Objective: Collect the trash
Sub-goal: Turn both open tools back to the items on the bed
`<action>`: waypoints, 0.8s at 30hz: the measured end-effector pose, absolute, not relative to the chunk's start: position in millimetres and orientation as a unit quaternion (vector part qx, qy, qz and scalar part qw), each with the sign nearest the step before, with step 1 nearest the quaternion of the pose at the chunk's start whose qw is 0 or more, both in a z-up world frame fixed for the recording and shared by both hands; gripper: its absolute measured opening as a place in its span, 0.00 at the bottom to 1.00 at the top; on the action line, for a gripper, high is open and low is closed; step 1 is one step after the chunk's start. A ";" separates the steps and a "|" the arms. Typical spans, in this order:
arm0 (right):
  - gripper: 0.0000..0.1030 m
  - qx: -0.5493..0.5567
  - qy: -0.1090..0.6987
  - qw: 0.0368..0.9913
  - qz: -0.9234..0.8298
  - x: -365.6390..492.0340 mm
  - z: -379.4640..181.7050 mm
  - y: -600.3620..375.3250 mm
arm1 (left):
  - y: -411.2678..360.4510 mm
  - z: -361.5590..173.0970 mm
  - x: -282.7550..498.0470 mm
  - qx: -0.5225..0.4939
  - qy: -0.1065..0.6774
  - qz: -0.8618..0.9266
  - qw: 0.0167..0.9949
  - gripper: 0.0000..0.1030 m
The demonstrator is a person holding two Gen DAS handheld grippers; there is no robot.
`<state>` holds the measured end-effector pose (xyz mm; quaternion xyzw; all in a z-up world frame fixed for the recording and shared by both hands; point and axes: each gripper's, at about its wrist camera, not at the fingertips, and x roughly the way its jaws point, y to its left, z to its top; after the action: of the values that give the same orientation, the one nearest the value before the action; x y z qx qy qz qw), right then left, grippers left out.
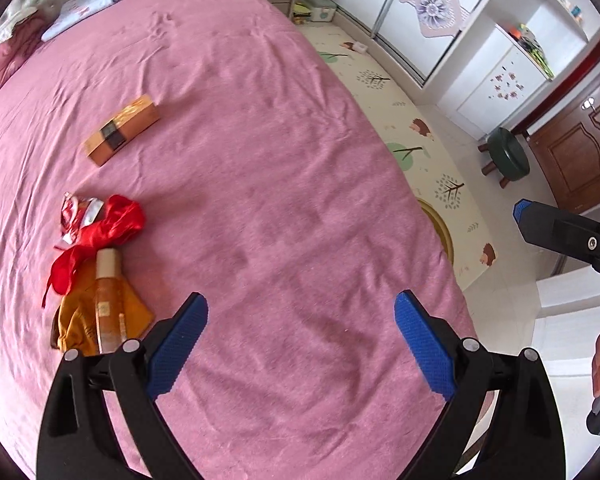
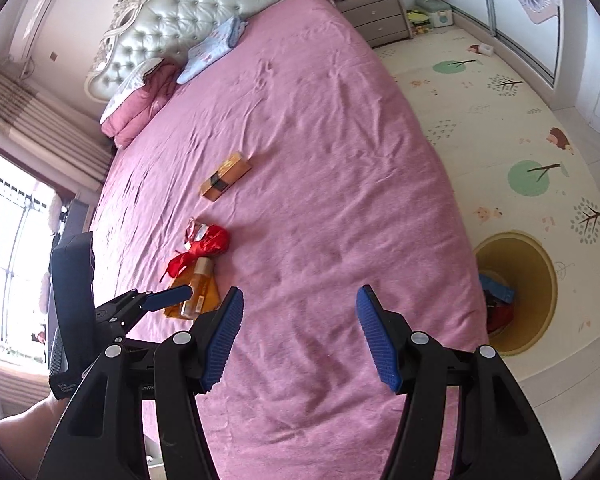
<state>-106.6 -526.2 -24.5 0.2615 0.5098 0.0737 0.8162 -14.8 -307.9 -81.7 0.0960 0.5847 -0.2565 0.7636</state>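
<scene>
1. Trash left on the bed (image 2: 340, 128): orange box (image 2: 225, 176), red wrapper (image 2: 210, 242), amber bottle (image 2: 199, 288) on an orange bag (image 1: 76, 320)
2. Yellow bin (image 2: 540, 264) beside the bed already holds some items
3. Left gripper (image 1: 300, 336) and right gripper (image 2: 300, 334) both spread, empty
4. Pink bedspread, patterned floor mat (image 2: 500, 128), wardrobe (image 1: 420, 4)

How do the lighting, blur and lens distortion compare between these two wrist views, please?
Left wrist view: even daylight, the bed edge bows strongly, the box and red wrapper are slightly smeared. Right wrist view: the window at the left edge is blown out white, the headboard curves, and the bin on the floor stays sharp.
</scene>
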 end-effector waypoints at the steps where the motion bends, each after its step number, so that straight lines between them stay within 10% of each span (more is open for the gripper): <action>1: 0.57 0.256 0.513 0.815 0.084 -102.6 -24.6 -512.5 | -292.6 -82.4 -14.8 0.089 0.587 -0.247 0.766 0.91; 24: 0.56 0.211 0.560 0.784 0.164 -17.8 -58.3 -314.6 | -86.8 -114.4 24.7 0.024 0.608 -0.152 0.779 0.91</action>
<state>-17.8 -314.6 -58.3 0.2108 0.5603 0.1643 0.7840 24.7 -86.8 -114.4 0.0241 0.6084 -0.1519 0.7786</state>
